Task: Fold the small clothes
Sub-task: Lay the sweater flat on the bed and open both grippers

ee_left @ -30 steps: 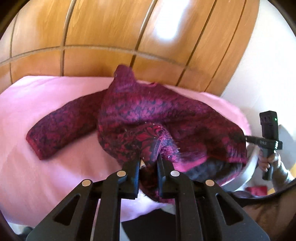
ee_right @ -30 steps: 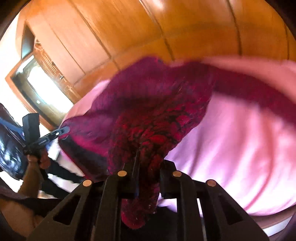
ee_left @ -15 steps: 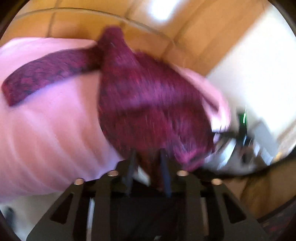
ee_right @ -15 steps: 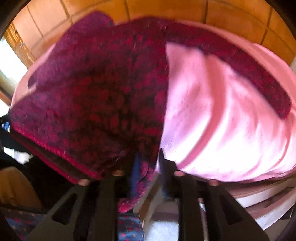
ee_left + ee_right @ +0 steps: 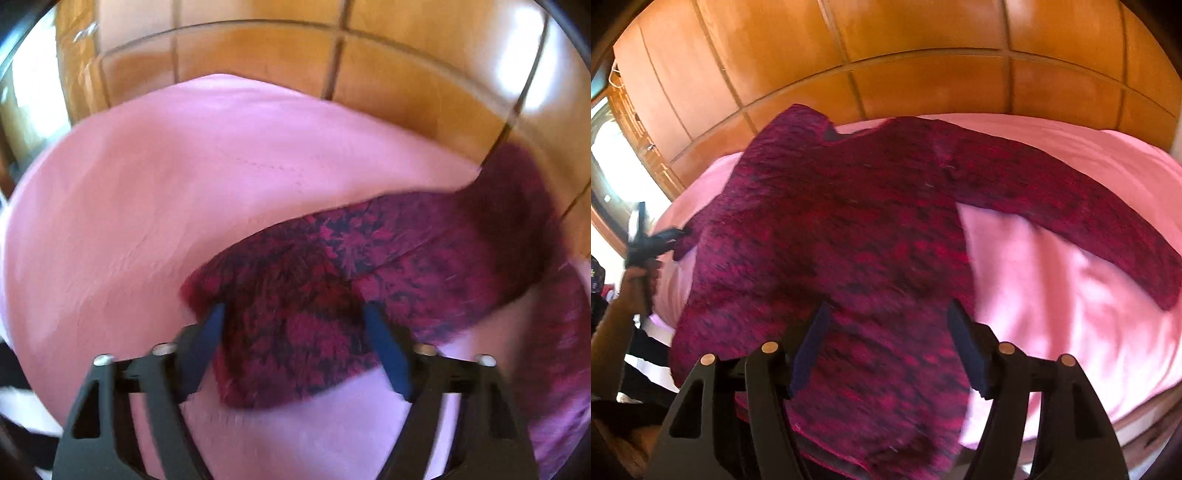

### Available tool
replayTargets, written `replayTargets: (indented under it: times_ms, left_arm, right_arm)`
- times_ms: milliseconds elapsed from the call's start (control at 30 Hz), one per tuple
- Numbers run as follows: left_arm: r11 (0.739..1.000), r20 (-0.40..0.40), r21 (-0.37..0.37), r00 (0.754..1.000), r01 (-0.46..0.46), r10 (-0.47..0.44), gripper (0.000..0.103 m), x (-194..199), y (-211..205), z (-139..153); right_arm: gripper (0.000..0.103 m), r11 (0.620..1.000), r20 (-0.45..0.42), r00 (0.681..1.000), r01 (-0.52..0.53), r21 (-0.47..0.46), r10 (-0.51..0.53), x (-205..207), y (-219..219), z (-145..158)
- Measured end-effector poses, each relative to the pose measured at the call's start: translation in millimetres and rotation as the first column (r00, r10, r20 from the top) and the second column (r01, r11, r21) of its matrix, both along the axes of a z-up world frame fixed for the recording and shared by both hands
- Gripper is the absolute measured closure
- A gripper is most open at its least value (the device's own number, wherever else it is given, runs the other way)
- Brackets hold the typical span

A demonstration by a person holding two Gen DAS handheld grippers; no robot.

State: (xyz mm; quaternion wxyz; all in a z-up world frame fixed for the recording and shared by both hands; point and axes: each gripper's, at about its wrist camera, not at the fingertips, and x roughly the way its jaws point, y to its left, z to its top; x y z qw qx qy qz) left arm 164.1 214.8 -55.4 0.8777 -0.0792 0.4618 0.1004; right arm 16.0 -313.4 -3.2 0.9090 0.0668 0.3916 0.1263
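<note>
A magenta and dark knitted sweater (image 5: pixel 849 236) lies spread on a pink sheet (image 5: pixel 1052 295). Its right sleeve (image 5: pixel 1071 214) stretches out to the right. In the left wrist view the left sleeve (image 5: pixel 332 280) lies across the sheet (image 5: pixel 184 203), its cuff end between my fingers. My left gripper (image 5: pixel 295 310) is open over that cuff. My right gripper (image 5: pixel 886 314) is open above the sweater's lower body. The left gripper also shows in the right wrist view (image 5: pixel 661 236), at the sweater's left edge, held by a hand.
A glossy wooden panelled wall (image 5: pixel 923 66) stands behind the bed. A bright window (image 5: pixel 613 162) is at the far left. The bed's edge (image 5: pixel 1126 417) runs at the lower right. The person's arm (image 5: pixel 613 325) is at the left.
Both grippers were shut on the sweater's hem and have opened, letting it go. The sweater now lies flat. The left gripper has swung over to the left sleeve's cuff.
</note>
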Motion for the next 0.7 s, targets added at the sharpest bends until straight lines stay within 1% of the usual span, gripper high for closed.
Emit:
replayTargets:
  times_ms: [33, 100, 133, 200, 267, 300, 333, 400, 433, 467, 533, 633, 700]
  left_arm:
    - [0.998, -0.001, 0.046, 0.999, 0.032, -0.032, 0.077, 6.4, -6.8, -2.6]
    - [0.998, 0.002, 0.054, 0.999, 0.037, -0.038, 0.098, 13.9, -3.4, 3.6]
    - [0.999, 0.029, 0.035, 0.999, 0.02, -0.021, 0.103, 16.2, 4.5, 11.9]
    - [0.998, 0.073, 0.044, 0.996, -0.051, 0.047, 0.103, 20.7, 21.3, 23.7]
    - [0.994, 0.103, 0.013, 0.989, -0.11, 0.108, 0.103, 26.5, 48.7, 35.8]
    - [0.99, 0.112, 0.036, 0.985, -0.133, 0.128, 0.103, 30.3, 55.6, 40.5]
    - [0.984, 0.123, 0.075, 0.981, -0.162, 0.152, 0.103, 35.2, 63.2, 46.1]
    - [0.974, 0.138, 0.08, 0.97, -0.212, 0.2, 0.103, 35.8, 78.3, 51.3]
    - [0.965, 0.146, 0.091, 0.962, -0.245, 0.23, 0.103, 37.2, 83.8, 55.3]
    - [0.949, 0.161, 0.11, 0.948, -0.294, 0.275, 0.103, 38.9, 97.3, 62.5]
    - [0.924, 0.173, 0.12, 0.924, -0.364, 0.342, 0.103, 44.1, 119.5, 71.1]
    - [0.887, 0.181, 0.16, 0.896, -0.434, 0.406, 0.103, 57.0, 145.1, 78.0]
    - [0.87, 0.178, 0.178, 0.884, -0.46, 0.431, 0.103, 57.1, 158.3, 80.8]
  right_arm:
    - [0.037, 1.0, 0.006, 1.0, -0.006, 0.002, 0.005, 7.5, 3.0, 0.2]
    - [0.037, 1.0, 0.016, 1.0, -0.023, 0.009, 0.023, 14.3, 11.1, 6.4]
    - [0.037, 1.0, 0.024, 0.999, -0.029, 0.008, 0.029, 17.7, 12.6, 8.0]
    - [0.037, 0.999, 0.042, 0.998, -0.045, 0.003, 0.045, 24.6, 20.4, 13.6]
    - [0.037, 0.999, 0.057, 0.997, -0.054, 0.002, 0.054, 36.3, 25.3, 17.0]
    - [0.037, 0.998, 0.063, 0.996, -0.059, 0.003, 0.058, 41.4, 27.9, 19.2]
    - [0.037, 0.998, 0.067, 0.996, -0.058, 0.002, 0.057, 46.7, 31.6, 19.8]
    - [0.037, 0.998, 0.075, 0.995, -0.06, -0.001, 0.06, 56.3, 36.4, 22.9]
    - [0.037, 0.998, 0.078, 0.995, -0.059, -0.003, 0.059, 61.1, 37.8, 23.8]
    - [0.037, 0.998, 0.08, 0.995, -0.059, -0.006, 0.059, 67.1, 40.6, 24.8]
    - [0.037, 0.998, 0.082, 0.995, -0.063, -0.007, 0.063, 78.0, 46.2, 26.5]
    - [0.037, 0.997, 0.085, 0.994, -0.069, -0.02, 0.071, 92.5, 52.1, 28.7]
    - [0.037, 0.997, 0.084, 0.994, -0.069, -0.031, 0.071, 101.1, 53.7, 28.8]
